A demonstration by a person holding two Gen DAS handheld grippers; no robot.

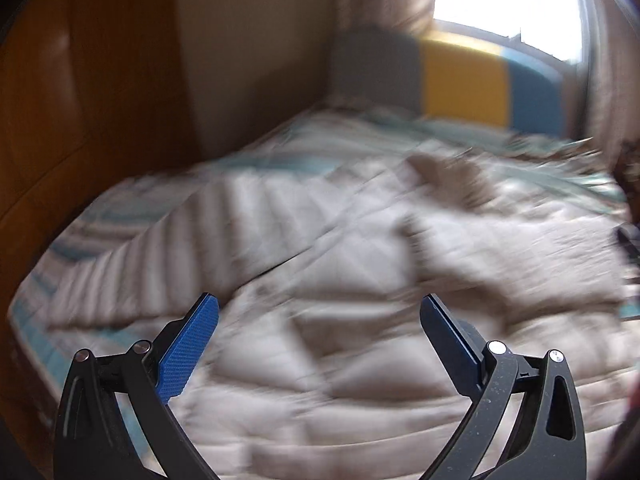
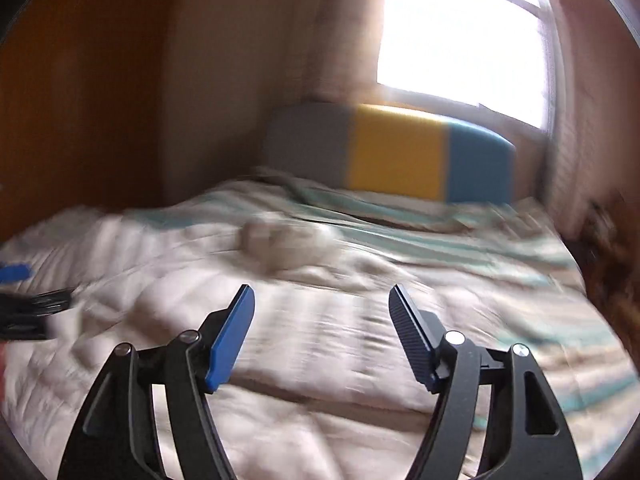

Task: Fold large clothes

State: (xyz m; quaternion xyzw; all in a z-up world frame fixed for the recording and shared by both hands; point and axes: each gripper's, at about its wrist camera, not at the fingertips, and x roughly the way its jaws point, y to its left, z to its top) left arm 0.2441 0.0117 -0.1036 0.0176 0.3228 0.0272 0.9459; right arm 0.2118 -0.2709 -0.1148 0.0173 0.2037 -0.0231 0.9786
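Note:
A large pale beige quilted garment (image 1: 320, 248) lies spread over the bed, blurred by motion. It also shows in the right wrist view (image 2: 304, 320), with a bunched hood or collar (image 2: 280, 244) farther back. My left gripper (image 1: 320, 304) is open and empty above the cloth. My right gripper (image 2: 322, 296) is open and empty above the cloth. The left gripper's blue tip (image 2: 16, 272) shows at the left edge of the right wrist view.
The bed has a teal-striped sheet (image 2: 500, 248) and a grey, yellow and blue headboard (image 2: 394, 152) under a bright window (image 2: 460, 36). A wooden wardrobe (image 1: 80, 92) stands on the left. Dark clutter (image 2: 608, 248) lies at the bed's right side.

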